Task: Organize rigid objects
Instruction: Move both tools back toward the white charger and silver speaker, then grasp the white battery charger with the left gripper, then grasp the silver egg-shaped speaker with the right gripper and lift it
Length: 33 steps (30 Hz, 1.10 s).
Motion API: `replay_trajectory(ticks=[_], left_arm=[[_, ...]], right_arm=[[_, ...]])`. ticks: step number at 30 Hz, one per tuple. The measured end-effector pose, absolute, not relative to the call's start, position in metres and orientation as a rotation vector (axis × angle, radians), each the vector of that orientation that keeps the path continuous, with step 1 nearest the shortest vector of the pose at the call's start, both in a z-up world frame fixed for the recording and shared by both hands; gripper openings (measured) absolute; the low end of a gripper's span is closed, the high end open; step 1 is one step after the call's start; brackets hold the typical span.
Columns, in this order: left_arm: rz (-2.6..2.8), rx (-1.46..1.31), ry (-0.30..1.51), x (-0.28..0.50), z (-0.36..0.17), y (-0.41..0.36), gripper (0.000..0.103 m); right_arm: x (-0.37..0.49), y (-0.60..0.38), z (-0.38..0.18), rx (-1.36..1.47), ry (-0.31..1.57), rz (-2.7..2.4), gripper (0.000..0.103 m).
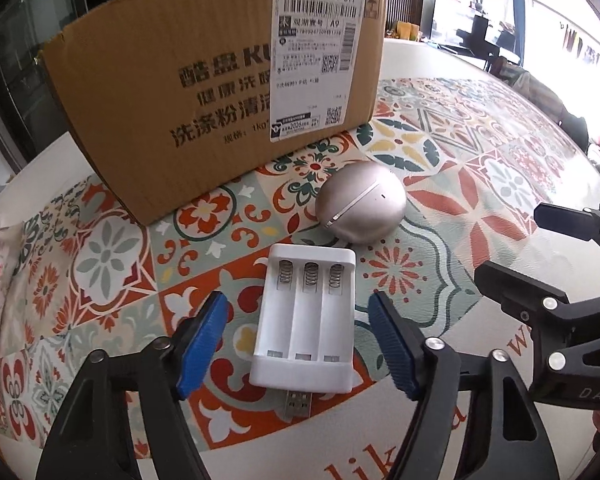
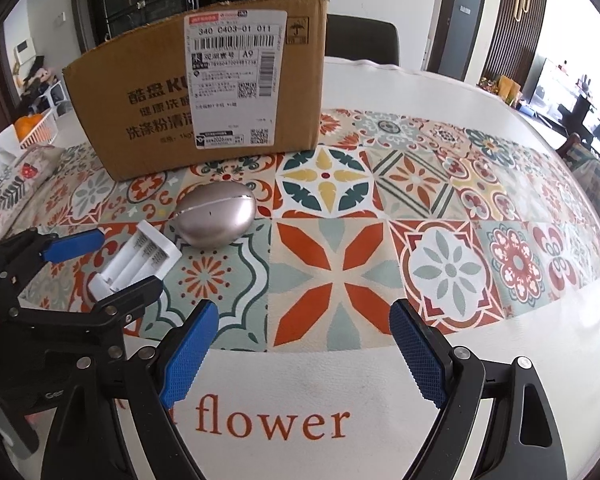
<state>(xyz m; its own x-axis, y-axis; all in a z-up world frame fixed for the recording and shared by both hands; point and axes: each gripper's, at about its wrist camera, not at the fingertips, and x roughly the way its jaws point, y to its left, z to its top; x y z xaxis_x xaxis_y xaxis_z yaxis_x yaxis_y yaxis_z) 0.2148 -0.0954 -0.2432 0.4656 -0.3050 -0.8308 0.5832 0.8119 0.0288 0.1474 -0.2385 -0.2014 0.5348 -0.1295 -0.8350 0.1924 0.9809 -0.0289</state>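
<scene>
1. White battery charger [image 1: 306,320] lying flat on the patterned bench [image 1: 480,184], slots up, plug end toward the camera, just in front of the silver egg-shaped case [image 1: 361,207] and the cardboard box [image 1: 204,92].
2. Left claw [image 1: 296,344] straddling the charger, blue pads apart, clear of both long sides.
3. Right claw [image 2: 302,354] apart too, empty, over bare cloth.
4. Probably light, stiff plastic with smooth sides; best pinched across the long walls near the middle, never by the plug.
5. Egg case likely slippery and prone to roll.
</scene>
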Motion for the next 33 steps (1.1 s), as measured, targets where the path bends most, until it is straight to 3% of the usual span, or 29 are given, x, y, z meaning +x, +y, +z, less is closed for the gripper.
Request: replay_trajectory(ticks=[3,9,33], left_arm=[[-0.555,0.334,0.942,0.216,-0.247,-0.097,0.067],[-0.565,0.307,0.942,0.217,-0.246,-0.099,0.048],[-0.439,0.197,0.911,0.213,-0.210,-0.047,0.048]], right_arm=[[0.148,-0.239,-0.203,0.069,0.992,-0.193,0.087],[0.148,-0.241,-0.205,0.085,0.995,-0.190,0.087],[0.172,-0.218,-0.193,0.020,0.913,-0.037,0.087]])
